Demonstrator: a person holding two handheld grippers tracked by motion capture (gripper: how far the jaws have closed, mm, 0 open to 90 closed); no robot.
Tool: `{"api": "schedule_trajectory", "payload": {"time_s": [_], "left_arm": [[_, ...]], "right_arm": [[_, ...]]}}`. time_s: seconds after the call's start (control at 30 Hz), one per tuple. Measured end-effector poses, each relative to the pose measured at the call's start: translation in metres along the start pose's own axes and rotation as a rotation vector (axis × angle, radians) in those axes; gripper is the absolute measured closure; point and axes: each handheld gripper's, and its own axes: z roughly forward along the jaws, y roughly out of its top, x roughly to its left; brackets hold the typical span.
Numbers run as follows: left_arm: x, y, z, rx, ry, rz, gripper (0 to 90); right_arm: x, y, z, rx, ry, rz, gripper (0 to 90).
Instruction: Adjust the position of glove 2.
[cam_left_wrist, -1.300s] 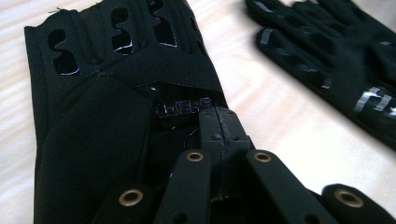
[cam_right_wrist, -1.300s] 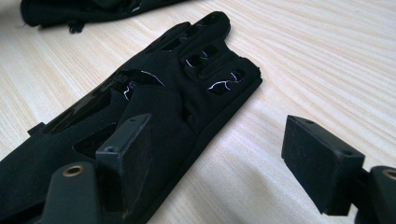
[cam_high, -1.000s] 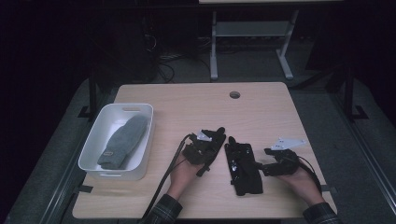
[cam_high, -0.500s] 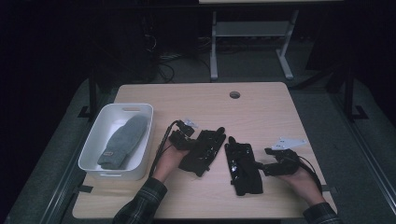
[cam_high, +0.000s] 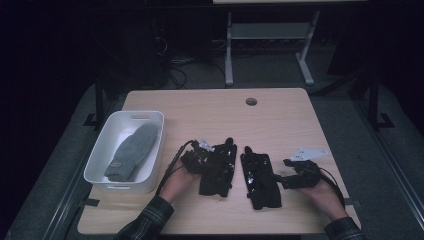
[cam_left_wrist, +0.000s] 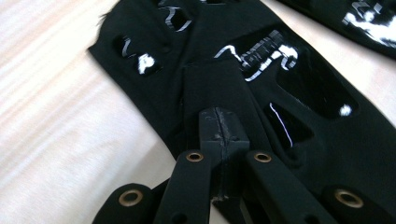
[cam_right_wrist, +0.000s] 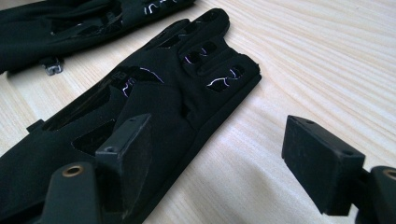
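Two black gloves with glossy print lie side by side on the wooden table, the left glove (cam_high: 218, 171) (cam_left_wrist: 299, 88) and the right glove (cam_high: 260, 179) (cam_right_wrist: 187, 79). My left gripper (cam_high: 205, 164) (cam_left_wrist: 219, 128) is at the left glove's left edge. Its jaws are shut, with a raised fold of that glove pinched at their tips. My right gripper (cam_high: 284, 180) (cam_right_wrist: 219, 144) rests just right of the right glove with its jaws open. One jaw hangs over the glove's edge and the other over bare wood, and nothing is held.
A white bin (cam_high: 97, 167) at the table's left holds a grey mitten (cam_high: 132, 150). A round cable hole (cam_high: 251, 101) sits near the far edge of the table (cam_high: 200, 110). Beyond it stand a frame's legs and cables on the dark floor.
My left hand has shifted left and away from the front edge, and its gripper now lies at the left glove's left side. The right hand has stayed still.
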Motion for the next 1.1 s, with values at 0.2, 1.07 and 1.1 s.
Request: {"api": "schedule_trajectory", "payload": {"time_s": [0.2, 1.07, 1.1], "left_arm": [[-0.009, -0.005, -0.003, 0.013, -0.042, 0.042, 89.6], [-0.042, 0.004, 0.007, 0.021, -0.175, 0.189, 89.6], [-0.043, 0.005, 0.008, 0.021, -0.175, 0.192, 89.6]], "right_arm": [[0.001, 0.000, 0.001, 0.005, 0.006, -0.004, 24.4], [0.010, 0.001, 0.002, 0.026, 0.061, -0.027, 47.6], [0.010, 0.001, 0.001, 0.027, 0.060, -0.026, 48.1]]}}
